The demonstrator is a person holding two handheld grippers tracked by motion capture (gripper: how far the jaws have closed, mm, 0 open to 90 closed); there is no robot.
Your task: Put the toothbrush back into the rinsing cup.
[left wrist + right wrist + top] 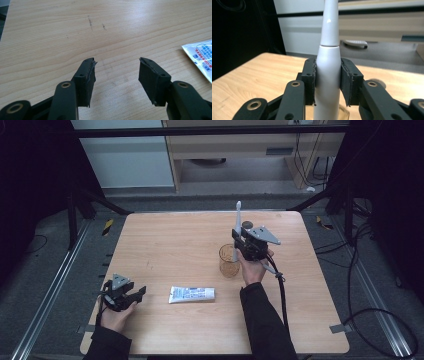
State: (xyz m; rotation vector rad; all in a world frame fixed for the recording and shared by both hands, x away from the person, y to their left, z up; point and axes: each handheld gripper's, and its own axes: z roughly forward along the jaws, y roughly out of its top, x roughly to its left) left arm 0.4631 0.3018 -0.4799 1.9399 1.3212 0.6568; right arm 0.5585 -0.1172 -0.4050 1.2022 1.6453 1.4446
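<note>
An electric toothbrush (329,65) is pinched upright between the pads of the right gripper (240,241), just above an amber glass (229,261) on the table (165,240). It should be lowered straight, centred over the rim. Its long axis stands vertical, head up. The left gripper (116,75) rests spread, near a toothpaste tube (192,294).

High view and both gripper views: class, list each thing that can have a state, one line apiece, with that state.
Electric toothbrush: upright, clamped between the right gripper's pads, above the cup.
Cup: upright on the table; contents unclear.
Toothpaste tube: lying flat, untouched.
Left gripper: open, nothing between its jaws.
Right gripper: shut on the toothbrush.
</note>
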